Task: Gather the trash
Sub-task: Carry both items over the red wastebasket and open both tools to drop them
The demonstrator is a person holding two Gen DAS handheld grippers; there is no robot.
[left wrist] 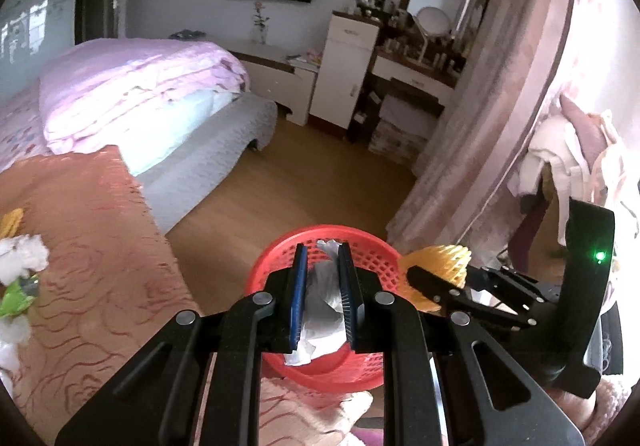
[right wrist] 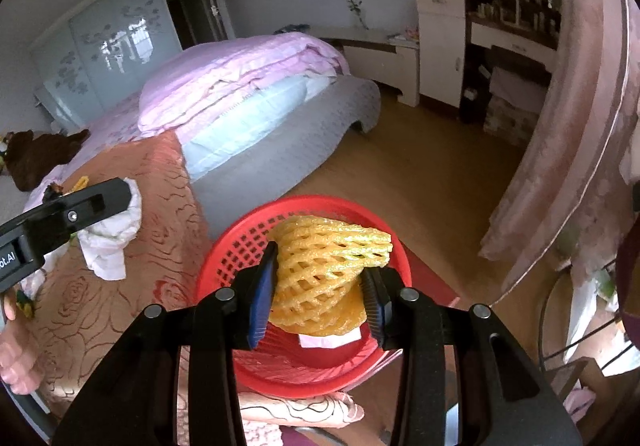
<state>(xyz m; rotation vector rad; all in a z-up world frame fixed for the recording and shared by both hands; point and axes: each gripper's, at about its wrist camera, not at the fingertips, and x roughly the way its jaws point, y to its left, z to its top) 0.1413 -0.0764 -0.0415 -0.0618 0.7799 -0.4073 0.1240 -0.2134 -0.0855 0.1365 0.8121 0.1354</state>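
Both grippers over the red basket [right wrist: 224, 258]: left gripper [left wrist: 323, 294] clenched on crumpled tissue [left wrist: 320, 310], right gripper [right wrist: 320, 286] clenched on yellow foam net [right wrist: 328, 266]; each piece hangs above the basket's hollow, the net's long axis crosswise between the jaws

Red basket [right wrist: 240, 246] is glossy perforated plastic; above it, the yellow fruit net [right wrist: 328, 266] looks like soft foam mesh; the crumpled tissue [left wrist: 322, 306] over the basket is matt white paper; left of the basket, the bedspread [left wrist: 88, 246] is sheeny patterned cloth; beyond it, the floor [left wrist: 320, 185] is smooth wood.
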